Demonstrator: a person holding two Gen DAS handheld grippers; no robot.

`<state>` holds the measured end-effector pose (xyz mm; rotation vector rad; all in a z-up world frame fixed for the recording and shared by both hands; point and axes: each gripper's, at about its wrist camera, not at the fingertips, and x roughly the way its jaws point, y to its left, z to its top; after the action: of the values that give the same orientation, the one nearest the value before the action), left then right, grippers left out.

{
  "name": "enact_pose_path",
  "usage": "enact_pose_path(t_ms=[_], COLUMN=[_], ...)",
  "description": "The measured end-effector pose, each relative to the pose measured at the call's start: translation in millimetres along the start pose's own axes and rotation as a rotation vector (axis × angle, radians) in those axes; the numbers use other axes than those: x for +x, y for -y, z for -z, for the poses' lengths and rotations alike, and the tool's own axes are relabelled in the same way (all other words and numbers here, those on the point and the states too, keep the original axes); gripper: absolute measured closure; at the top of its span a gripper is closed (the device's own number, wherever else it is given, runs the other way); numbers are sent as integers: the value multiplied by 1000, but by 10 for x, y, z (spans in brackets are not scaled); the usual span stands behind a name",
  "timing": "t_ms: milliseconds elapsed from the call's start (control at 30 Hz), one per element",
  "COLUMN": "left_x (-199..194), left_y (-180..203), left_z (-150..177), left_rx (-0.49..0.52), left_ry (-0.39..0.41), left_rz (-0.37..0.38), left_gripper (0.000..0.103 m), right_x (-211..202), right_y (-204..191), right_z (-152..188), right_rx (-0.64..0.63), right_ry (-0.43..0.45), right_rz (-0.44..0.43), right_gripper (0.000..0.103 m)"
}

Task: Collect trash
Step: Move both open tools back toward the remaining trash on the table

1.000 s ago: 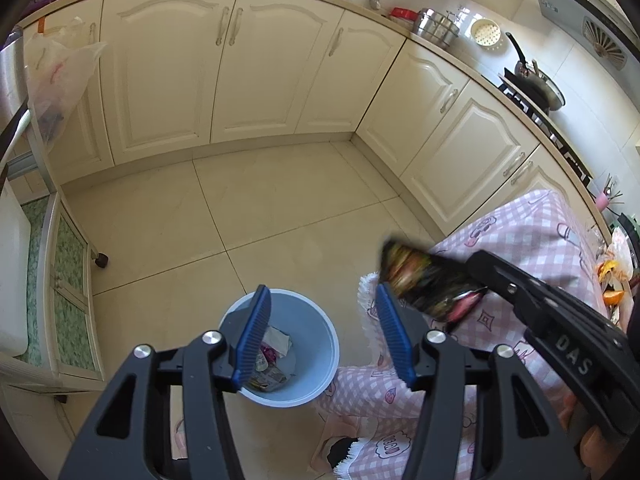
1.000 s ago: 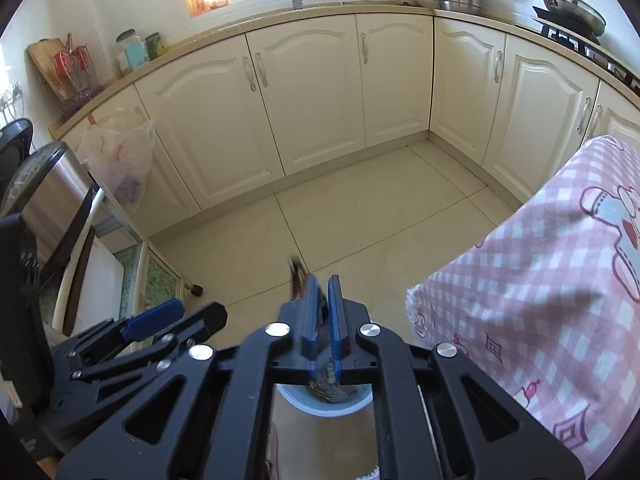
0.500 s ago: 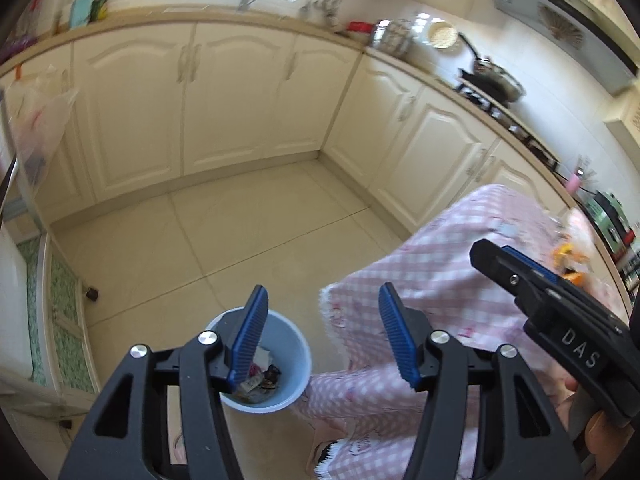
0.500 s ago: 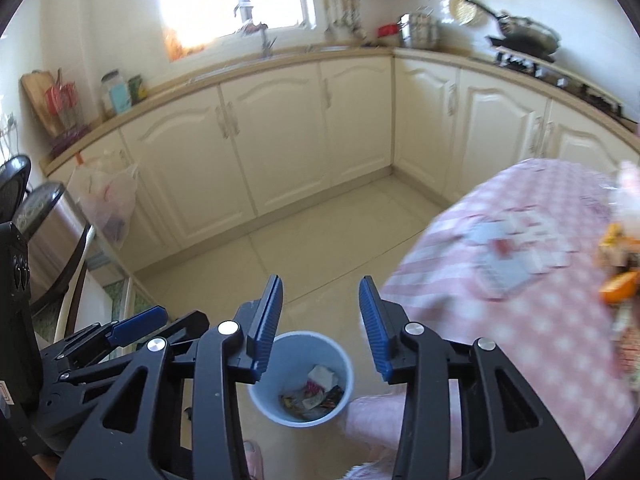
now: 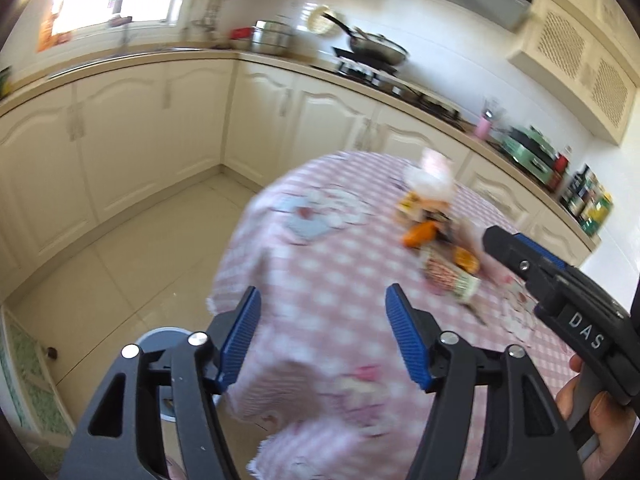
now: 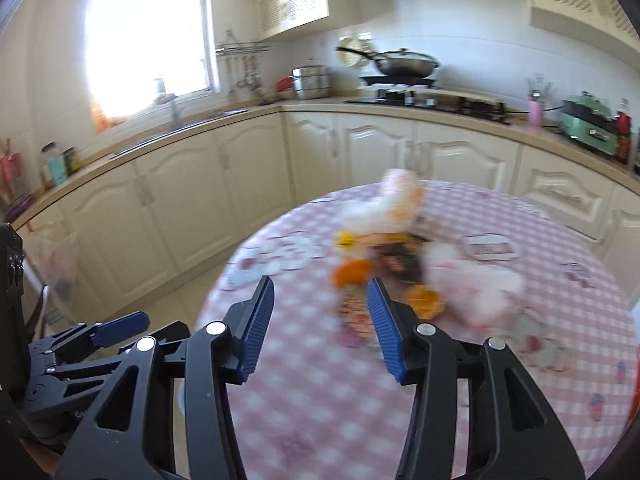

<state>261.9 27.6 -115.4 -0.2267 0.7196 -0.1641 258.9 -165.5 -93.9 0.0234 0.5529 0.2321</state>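
Note:
A blurred pile of trash (image 5: 436,240) lies on the round table with a pink checked cloth (image 5: 320,280): orange peels, wrappers and crumpled white-pink plastic. It also shows in the right wrist view (image 6: 384,256). My left gripper (image 5: 322,340) is open and empty above the table's near edge. My right gripper (image 6: 320,324) is open and empty, facing the pile, and shows in the left wrist view (image 5: 520,248) beside it. The rim of the blue trash bin (image 5: 160,334) shows on the floor, mostly hidden behind my left fingers.
Cream kitchen cabinets (image 5: 140,128) run along the walls, with a stove and wok (image 6: 404,66) on the counter. Tiled floor (image 5: 132,248) lies left of the table. A plastic bag (image 6: 56,256) hangs at the left.
The right gripper let the dark wrapper fall into the bin and opened. Both grippers have swung up from the bin toward the table and the trash pile.

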Motion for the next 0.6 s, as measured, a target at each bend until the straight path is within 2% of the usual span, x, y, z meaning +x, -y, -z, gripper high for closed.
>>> enact_pose_path(t_ms=[100,267,367,600], left_x=[141,413,621,939], left_y=[338,752,905,941], left_z=[29,19,-3,-102], left_rx=[32,65,76,47], left_ry=[-19,-64,-85,-108], left_rz=[27,69,53,39], left_gripper=[33,33,33,33], right_x=[-104,-110,-51,78], right_y=[347,824,1016,1178], right_z=[55,147,179,184], right_rx=[17,66,95,87], right_ry=[11,1,-16,-64], right_rz=[76,143,154,162], right_gripper=[51,42,39,30])
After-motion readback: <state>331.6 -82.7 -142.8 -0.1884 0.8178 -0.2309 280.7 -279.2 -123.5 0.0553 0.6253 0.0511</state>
